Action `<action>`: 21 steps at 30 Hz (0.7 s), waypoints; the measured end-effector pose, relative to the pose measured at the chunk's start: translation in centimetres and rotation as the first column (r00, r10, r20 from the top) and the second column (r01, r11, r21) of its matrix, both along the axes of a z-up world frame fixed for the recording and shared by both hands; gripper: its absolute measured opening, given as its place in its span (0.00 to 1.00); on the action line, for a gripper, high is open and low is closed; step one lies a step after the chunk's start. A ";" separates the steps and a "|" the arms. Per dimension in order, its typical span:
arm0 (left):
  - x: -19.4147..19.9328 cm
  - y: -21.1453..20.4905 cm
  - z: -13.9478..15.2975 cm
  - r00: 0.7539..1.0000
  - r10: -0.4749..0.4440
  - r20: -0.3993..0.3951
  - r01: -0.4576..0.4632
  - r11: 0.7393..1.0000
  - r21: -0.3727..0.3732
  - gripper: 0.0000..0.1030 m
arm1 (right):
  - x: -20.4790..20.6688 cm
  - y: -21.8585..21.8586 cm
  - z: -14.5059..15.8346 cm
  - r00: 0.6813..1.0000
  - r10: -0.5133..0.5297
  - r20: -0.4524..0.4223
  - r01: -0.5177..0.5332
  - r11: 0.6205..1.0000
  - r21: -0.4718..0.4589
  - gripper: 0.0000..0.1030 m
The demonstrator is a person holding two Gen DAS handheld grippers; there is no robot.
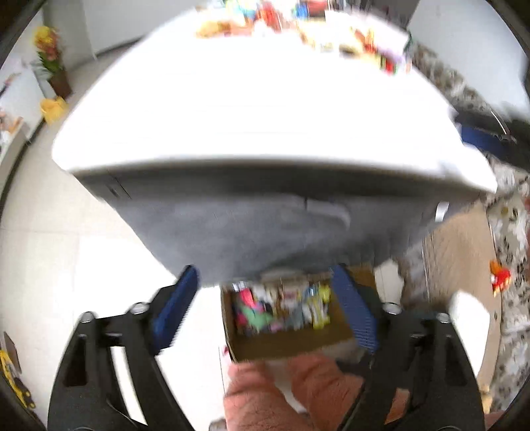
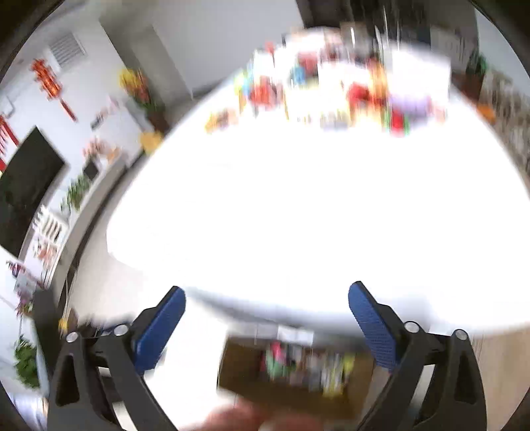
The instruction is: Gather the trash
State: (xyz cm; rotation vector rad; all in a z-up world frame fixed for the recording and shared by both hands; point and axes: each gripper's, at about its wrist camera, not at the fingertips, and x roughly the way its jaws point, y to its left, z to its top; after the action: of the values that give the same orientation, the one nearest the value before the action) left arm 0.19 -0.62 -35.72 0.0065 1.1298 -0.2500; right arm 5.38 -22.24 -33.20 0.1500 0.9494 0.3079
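A brown cardboard box [image 1: 285, 343] on the floor under the table's near edge holds several colourful wrappers [image 1: 281, 306]. My left gripper [image 1: 265, 308] is open and empty above the box, its blue pads [image 1: 174, 310] on either side of it. My right gripper [image 2: 266, 326] is also open and empty, above the same box [image 2: 238, 368], which is blurred in the right wrist view. More colourful trash [image 1: 331, 30] lies at the far end of the white table [image 1: 258, 109], and it also shows in the right wrist view [image 2: 331, 96].
My pink fuzzy sleeve [image 1: 298, 394] shows below the box. A patterned sofa [image 1: 510, 265] and a tan board [image 1: 457, 252] stand on the right. A flower pot [image 1: 53, 63] stands at the far left wall. A dark TV [image 2: 26, 185] hangs on the left.
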 end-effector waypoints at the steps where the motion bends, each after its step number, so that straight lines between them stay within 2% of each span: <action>1: 0.2 0.3 1.3 0.999 0.014 0.030 -0.014 1.000 -0.004 0.83 | 2.1 0.1 0.9 0.999 -0.011 0.038 0.011 1.000 -0.015 0.94; 3: 0.3 0.8 2.8 0.998 0.032 0.059 -0.031 0.999 -0.005 0.83 | 7.2 -0.1 1.7 0.996 -0.051 0.075 0.053 0.998 -0.028 0.94; 6: 0.3 1.9 4.0 0.996 0.065 0.062 -0.064 0.998 -0.014 0.83 | 15.9 -1.8 1.2 0.986 -0.163 0.039 0.162 0.986 0.031 0.91; 9: -0.4 3.4 3.5 0.993 0.117 0.034 -0.116 0.993 -0.017 0.83 | 22.1 -3.1 0.0 0.971 -0.240 0.019 0.240 0.971 -0.013 0.88; 11: -1.0 4.3 3.0 0.990 0.141 0.011 -0.141 0.990 -0.012 0.83 | 24.9 -3.1 -1.1 0.968 -0.249 -0.004 0.249 0.966 -0.070 0.81; 12: -1.3 4.6 2.7 0.988 0.153 -0.005 -0.153 0.988 -0.010 0.83 | 25.9 -3.3 -1.6 0.969 -0.247 -0.017 0.244 0.965 -0.095 0.71; 13: -1.4 4.8 2.5 0.987 0.158 -0.015 -0.158 0.987 -0.006 0.83 | 26.8 -3.1 -2.3 0.970 -0.241 -0.042 0.235 0.965 -0.120 0.55; 15: -1.6 5.5 2.4 0.987 0.159 -0.033 -0.159 0.987 -0.001 0.83 | 27.8 -2.9 -3.5 0.967 -0.233 -0.107 0.218 0.967 -0.129 0.34; 16: -1.5 5.5 2.1 0.986 0.159 -0.042 -0.159 0.987 0.001 0.83 | 27.5 -3.2 -3.2 0.968 -0.233 -0.093 0.224 0.969 -0.104 0.16; 19: -0.8 5.6 2.6 0.987 0.157 -0.037 -0.158 0.987 -0.033 0.83 | 25.0 -4.2 -1.6 0.974 -0.209 -0.083 0.213 0.976 0.043 0.05; 21: 0.1 5.3 3.0 0.989 0.144 -0.022 -0.145 0.988 -0.055 0.83 | 22.4 -4.6 0.1 0.984 -0.170 -0.054 0.174 0.982 0.075 0.03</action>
State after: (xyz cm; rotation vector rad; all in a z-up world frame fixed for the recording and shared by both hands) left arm 0.34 4.69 -32.68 -0.1277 1.1352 -0.1530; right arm 27.77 -26.84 -33.05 0.3123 0.9644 0.1829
